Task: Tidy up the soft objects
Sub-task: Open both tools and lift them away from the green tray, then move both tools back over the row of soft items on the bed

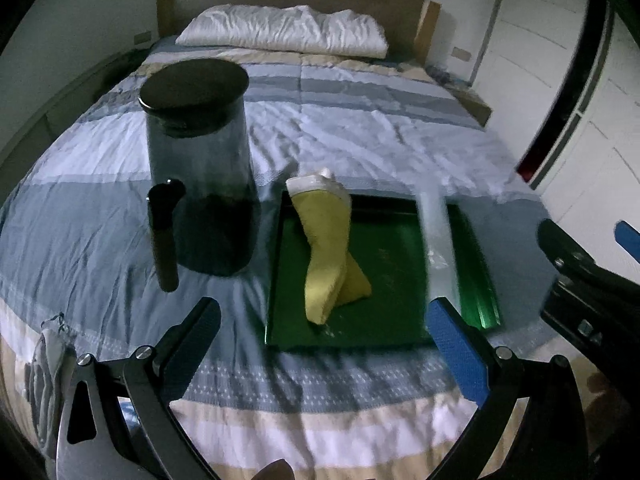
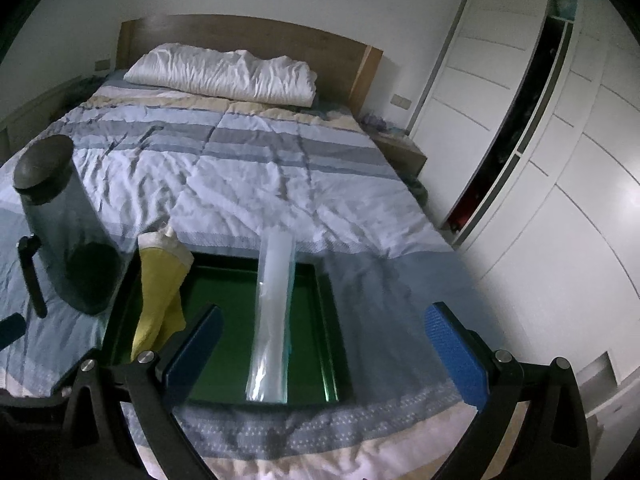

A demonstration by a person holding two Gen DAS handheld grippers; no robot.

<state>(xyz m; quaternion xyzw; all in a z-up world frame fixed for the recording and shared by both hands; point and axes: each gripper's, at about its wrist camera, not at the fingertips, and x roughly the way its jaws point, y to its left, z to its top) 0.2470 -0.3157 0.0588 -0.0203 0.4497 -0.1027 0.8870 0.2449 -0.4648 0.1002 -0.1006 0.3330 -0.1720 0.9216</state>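
Observation:
A green tray lies on the bed near its foot. A yellow soft sock-like object with a white cuff lies on the tray's left part. A clear plastic roll lies along the tray's right side. My left gripper is open and empty, just short of the tray's near edge. My right gripper is open and empty over the tray's near right part; it also shows at the right edge of the left wrist view.
A dark translucent pitcher with a black lid and handle stands left of the tray. A white pillow lies at the headboard. White wardrobe doors stand to the right. A grey cloth hangs at the bed's near left.

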